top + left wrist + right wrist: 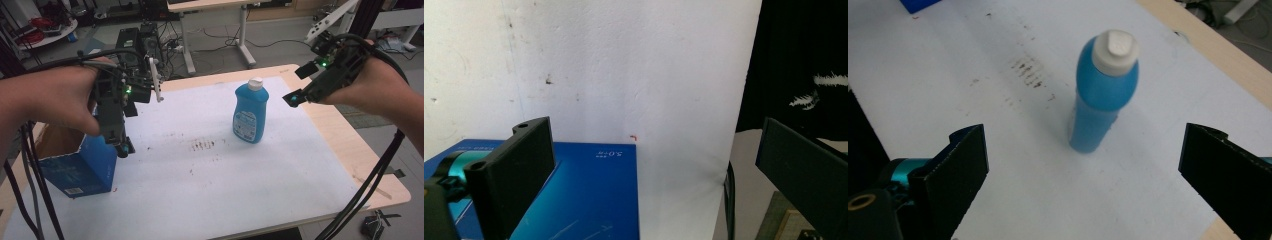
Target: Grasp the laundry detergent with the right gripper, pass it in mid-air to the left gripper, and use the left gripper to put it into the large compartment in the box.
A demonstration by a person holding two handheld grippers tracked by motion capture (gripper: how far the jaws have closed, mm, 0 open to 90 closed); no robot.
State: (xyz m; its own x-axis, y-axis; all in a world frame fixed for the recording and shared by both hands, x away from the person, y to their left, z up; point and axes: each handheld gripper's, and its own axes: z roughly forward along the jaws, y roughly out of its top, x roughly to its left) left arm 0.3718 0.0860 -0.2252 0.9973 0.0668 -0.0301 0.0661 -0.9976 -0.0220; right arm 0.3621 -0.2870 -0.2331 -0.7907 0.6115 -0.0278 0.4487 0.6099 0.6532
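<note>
A blue bottle (251, 112) with a white cap stands upright on the white mat (200, 190), right of centre. My right gripper (299, 84) hovers to its upper right, tilted down toward it. In the right gripper view the bottle (1103, 100) stands ahead between the wide-open jaws of that gripper (1083, 134), with nothing held. An open blue cardboard box (80, 165) sits at the mat's left edge. My left gripper (122, 145) points down over the box's right side. In the left gripper view the gripper (651, 145) is open and empty above the box (589, 195).
Brown stains (202, 145) mark the mat left of the bottle. The wooden table edge (350, 145) shows along the right side. Cables trail from both grippers. Another table and cluttered floor lie beyond the far edge.
</note>
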